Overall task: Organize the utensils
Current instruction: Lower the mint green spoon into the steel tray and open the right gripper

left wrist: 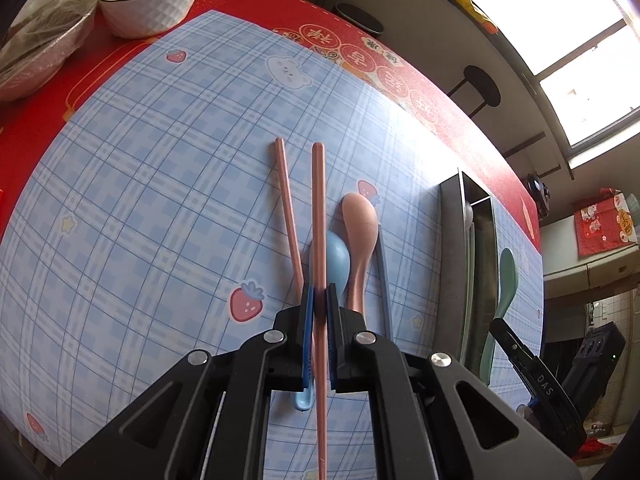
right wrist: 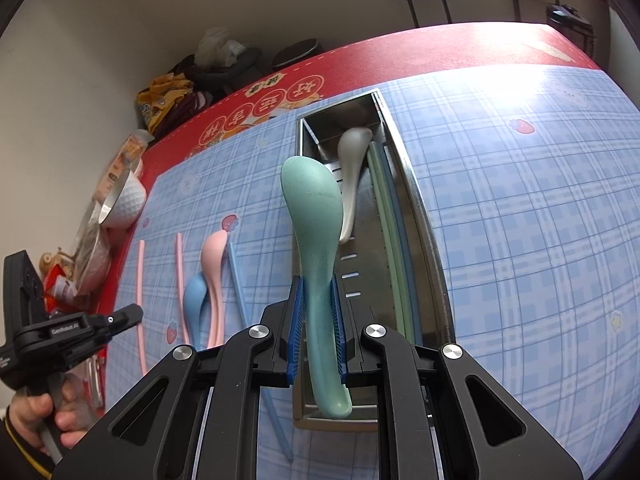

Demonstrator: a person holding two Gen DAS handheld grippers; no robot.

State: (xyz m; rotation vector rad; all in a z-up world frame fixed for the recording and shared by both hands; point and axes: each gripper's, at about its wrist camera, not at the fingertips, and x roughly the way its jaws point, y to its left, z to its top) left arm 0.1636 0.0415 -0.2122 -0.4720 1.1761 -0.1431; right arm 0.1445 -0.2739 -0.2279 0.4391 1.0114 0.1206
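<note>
Here, pink chopstick between jaws

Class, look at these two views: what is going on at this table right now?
A person is sorting utensils with two handheld grippers. The left gripper is shut on a pink chopstick; its partner chopstick, a blue spoon and a pink spoon lie on the checked mat. The right gripper holds a green spoon above the metal tray, which already holds a grey spoon.

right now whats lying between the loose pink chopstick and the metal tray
In the left wrist view, a blue spoon, a pink spoon and a blue chopstick lie between the pink chopstick and the metal tray.
</note>
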